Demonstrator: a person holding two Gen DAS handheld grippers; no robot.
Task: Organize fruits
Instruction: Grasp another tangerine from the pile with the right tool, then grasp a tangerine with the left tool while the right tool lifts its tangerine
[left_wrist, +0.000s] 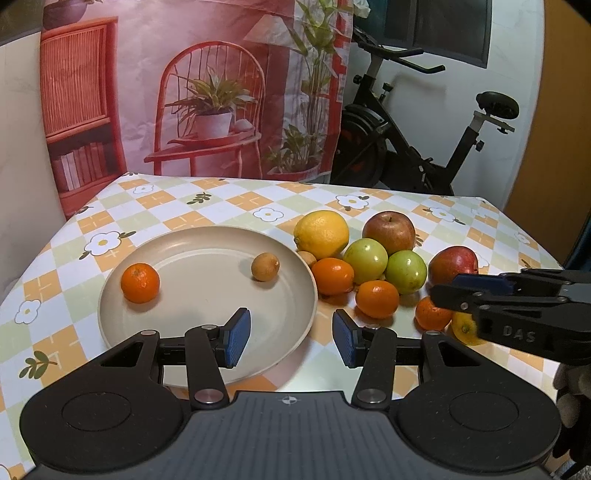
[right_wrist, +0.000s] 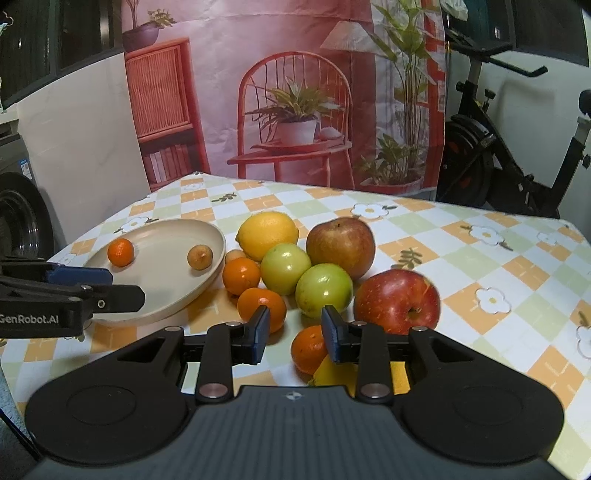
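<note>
Plate (left_wrist: 110, 295): holds one mandarin (left_wrist: 140, 282) and one small brown fruit (left_wrist: 265, 266).
Fruit pile (right_wrist: 325, 266): apples, lemons and mandarins lie on the surface right of the plate, not yet placed.
Left gripper (left_wrist: 291, 334): jaws open, empty, above the plate's near rim.
Right gripper (right_wrist: 294, 330): jaws open, empty, above the near mandarins.
Progress: early; most fruit outstanding.

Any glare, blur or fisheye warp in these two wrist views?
Left wrist: sharp at centre; table edges bow near the rim, dark corners, soft shadow under the left gripper on the plate. Right wrist: small highlights on the red apple and green apples; right table edge slightly soft; bike uprights curve.
</note>
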